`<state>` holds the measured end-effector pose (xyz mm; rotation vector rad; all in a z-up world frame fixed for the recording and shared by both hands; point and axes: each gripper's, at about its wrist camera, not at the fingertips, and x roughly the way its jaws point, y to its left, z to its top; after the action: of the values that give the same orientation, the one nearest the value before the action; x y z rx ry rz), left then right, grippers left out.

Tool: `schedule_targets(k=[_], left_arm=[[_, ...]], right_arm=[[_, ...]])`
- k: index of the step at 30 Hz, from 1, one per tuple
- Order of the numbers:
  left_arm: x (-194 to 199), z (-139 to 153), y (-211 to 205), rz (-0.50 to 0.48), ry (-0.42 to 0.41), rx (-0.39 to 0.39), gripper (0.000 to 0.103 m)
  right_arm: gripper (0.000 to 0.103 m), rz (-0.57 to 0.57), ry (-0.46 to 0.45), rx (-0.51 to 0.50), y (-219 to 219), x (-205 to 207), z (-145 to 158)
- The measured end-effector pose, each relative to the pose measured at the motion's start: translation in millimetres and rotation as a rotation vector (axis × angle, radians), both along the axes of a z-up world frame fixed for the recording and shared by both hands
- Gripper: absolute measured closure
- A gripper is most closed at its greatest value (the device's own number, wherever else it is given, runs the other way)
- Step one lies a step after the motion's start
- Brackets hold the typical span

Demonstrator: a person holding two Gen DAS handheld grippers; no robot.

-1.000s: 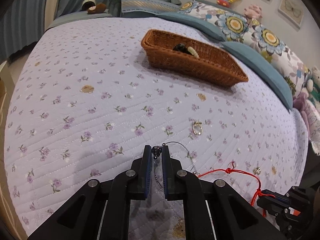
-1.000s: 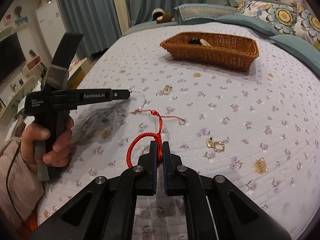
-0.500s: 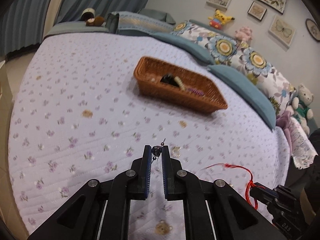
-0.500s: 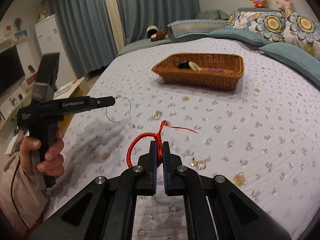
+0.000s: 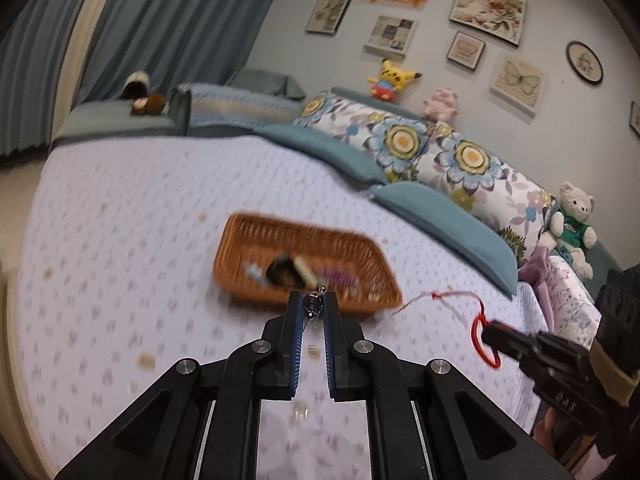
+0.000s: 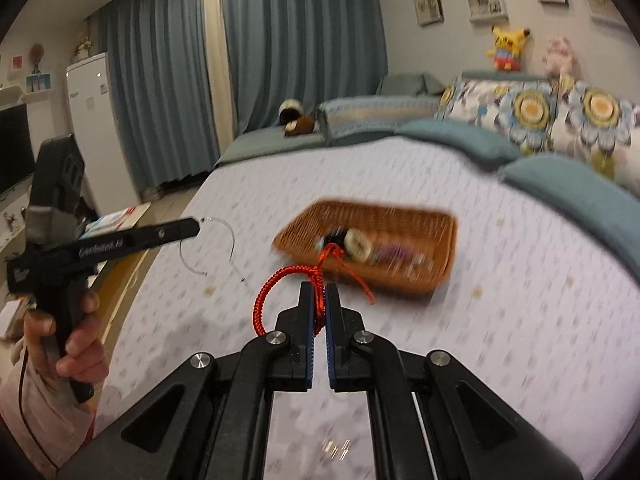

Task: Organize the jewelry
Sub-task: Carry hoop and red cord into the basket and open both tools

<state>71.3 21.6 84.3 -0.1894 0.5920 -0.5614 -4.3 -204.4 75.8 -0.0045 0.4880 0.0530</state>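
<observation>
My left gripper (image 5: 311,305) is shut on a thin silver wire necklace (image 5: 311,303), held in the air short of the brown wicker basket (image 5: 256,240). In the right wrist view the necklace (image 6: 208,242) hangs in loops from the left gripper (image 6: 197,227). My right gripper (image 6: 319,295) is shut on a red braided cord bracelet (image 6: 269,286), held above the bed near the basket (image 6: 440,248). In the left wrist view the bracelet (image 5: 482,338) dangles from the right gripper (image 5: 489,330). The basket holds a dark item, a beaded piece and a purple piece.
The bed has a lilac floral quilt (image 5: 120,240). Small gold earrings lie on it below the grippers (image 6: 334,449). Teal and floral pillows (image 5: 440,216) line the far right side. A teddy bear (image 5: 572,224) sits at the right edge.
Both grippers have risen off the quilt and moved toward the basket, each still holding its piece. The basket now looks closer and lower in both views.
</observation>
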Motion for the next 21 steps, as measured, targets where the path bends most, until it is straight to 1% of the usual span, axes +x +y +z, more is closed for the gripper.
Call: schedule_targets(k=[4,7,9,13,16,19,21], left_arm=[[27.4,17.2,-22.2,-0.025,-0.048,-0.002,0.093],[51.2,23.0,-39.9,-0.035,-0.067,-0.009,0.093],[67.9,21.3,-50.3,-0.039,-0.074,-0.010,0.093],[109.5,1.3,-70.9,-0.029,-0.051,0.003,0.093],[141.3,-25.0,-85.4,-0.015,-0.013,0.023,0.093],[162.0,-47.8,-92.5,-0.010,0.023,0.020,0.093],[172.9,-65.2,-95.4,-0.007,0.044,0.005,0.093]], right_arm=[[0.097,-0.027,-0.043,-0.037,-11.2,41.0,15.4],[0.097,-0.044,-0.039,-0.033,-24.0,76.6,15.3],[0.097,-0.057,-0.024,-0.025,-34.2,103.8,9.4],[0.097,-0.088,0.040,0.002,-59.1,157.6,-17.1],[0.097,-0.107,0.093,0.027,-73.9,182.0,-41.3],[0.097,-0.118,0.159,0.065,-88.9,204.3,-68.4],[0.097,-0.125,0.181,0.075,-96.3,212.2,-82.0]])
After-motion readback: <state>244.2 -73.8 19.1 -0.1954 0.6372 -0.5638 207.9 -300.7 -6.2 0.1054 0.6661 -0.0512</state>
